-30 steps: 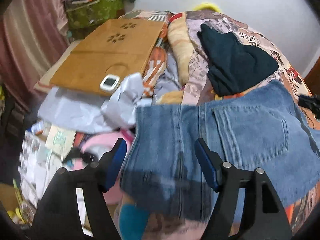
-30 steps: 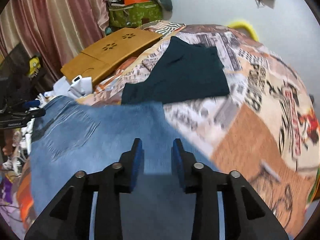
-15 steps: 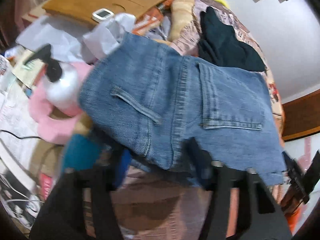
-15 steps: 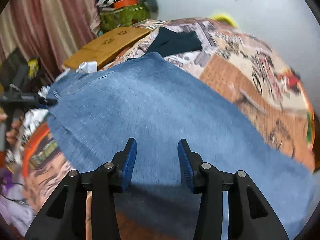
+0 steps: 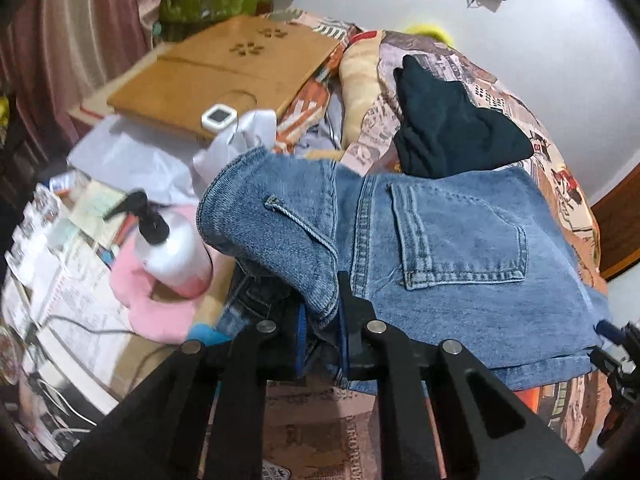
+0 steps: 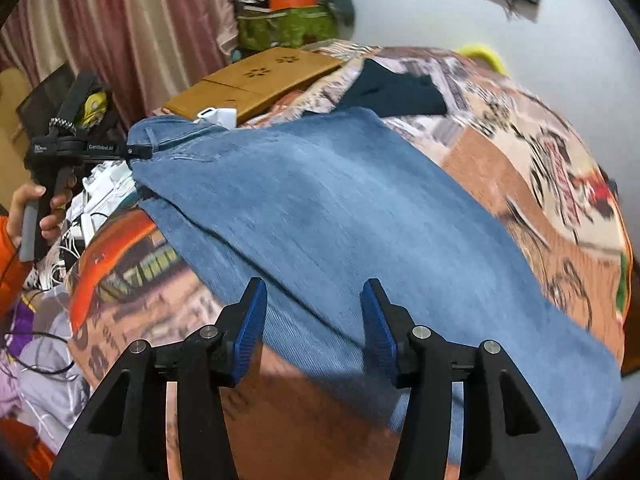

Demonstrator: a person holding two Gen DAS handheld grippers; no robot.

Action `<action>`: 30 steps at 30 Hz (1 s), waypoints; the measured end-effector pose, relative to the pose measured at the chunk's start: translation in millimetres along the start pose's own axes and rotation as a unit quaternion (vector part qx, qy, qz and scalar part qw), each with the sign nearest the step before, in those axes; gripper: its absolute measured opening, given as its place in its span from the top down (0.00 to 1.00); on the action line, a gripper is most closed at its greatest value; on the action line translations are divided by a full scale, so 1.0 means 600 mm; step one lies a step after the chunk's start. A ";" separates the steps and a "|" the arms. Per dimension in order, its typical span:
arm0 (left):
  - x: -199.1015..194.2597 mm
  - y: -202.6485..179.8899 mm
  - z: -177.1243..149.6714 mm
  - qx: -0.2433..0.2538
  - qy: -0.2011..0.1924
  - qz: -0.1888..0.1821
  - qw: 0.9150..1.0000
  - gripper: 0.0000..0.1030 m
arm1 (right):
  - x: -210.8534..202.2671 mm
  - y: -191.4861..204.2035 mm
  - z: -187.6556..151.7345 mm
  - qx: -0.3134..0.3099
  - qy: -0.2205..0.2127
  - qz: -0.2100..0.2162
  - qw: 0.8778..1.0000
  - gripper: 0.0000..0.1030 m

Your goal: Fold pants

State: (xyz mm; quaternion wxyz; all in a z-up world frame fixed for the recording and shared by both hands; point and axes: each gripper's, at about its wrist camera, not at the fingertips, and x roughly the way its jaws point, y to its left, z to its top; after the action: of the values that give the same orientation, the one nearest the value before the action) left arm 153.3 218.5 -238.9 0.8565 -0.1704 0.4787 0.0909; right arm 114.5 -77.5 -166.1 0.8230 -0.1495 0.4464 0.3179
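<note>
The blue denim pants (image 5: pixel 460 264) lie across the patterned bedspread (image 5: pixel 320 432), back pocket up. My left gripper (image 5: pixel 322 340) is shut on the waistband corner of the pants, with bunched denim between its blue pads. In the right wrist view the pants (image 6: pixel 340 208) stretch from the waistband at the left towards the leg end at the lower right. My right gripper (image 6: pixel 314 328) is open and empty, just above the near edge of the leg. The left gripper (image 6: pixel 136 151) shows there too, clamped on the waistband.
A dark folded garment (image 5: pixel 448 124) lies on the bed beyond the pants. A wooden lap desk (image 5: pixel 224 72) with a small white device (image 5: pixel 218 116) sits at the bed's left. A pump bottle (image 5: pixel 172 252) on a pink cloth, papers and cables crowd the left side.
My left gripper has closed on the waistband corner. My right gripper has opened wider and the denim now lies spread on the bed in front of it.
</note>
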 end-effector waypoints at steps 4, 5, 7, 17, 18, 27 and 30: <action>-0.024 -0.010 0.023 0.015 -0.022 0.002 1.000 0.88 | 0.017 0.015 0.010 -0.016 -0.015 0.004 1.000 0.73; -0.032 -0.012 0.028 0.017 -0.028 -0.001 0.999 0.88 | 0.014 0.020 0.010 -0.020 -0.018 0.005 1.000 0.86; -0.047 -0.014 0.035 0.021 -0.037 -0.008 0.999 0.88 | 0.001 0.024 0.012 -0.017 -0.029 0.000 0.999 0.92; -0.019 -0.019 -0.012 0.082 -0.016 0.024 0.996 0.87 | -0.019 0.046 -0.008 -0.022 0.014 0.019 0.999 0.85; -0.003 -0.010 -0.019 0.074 -0.003 0.021 0.997 0.87 | -0.021 0.048 -0.010 -0.021 0.013 0.018 1.000 0.84; 0.034 0.011 -0.070 0.060 0.026 0.022 0.998 0.79 | -0.049 0.011 0.028 0.033 -0.061 0.018 0.997 0.49; 0.018 0.017 -0.072 0.058 0.027 0.025 0.998 0.73 | -0.003 -0.037 0.028 0.092 -0.027 -0.005 0.995 0.49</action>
State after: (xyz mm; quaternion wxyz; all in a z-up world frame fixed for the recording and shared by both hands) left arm 121.7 211.3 -270.8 0.8493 -0.1108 0.5099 0.0799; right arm 139.2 -86.2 -155.9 0.8467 -0.0668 0.4502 0.2757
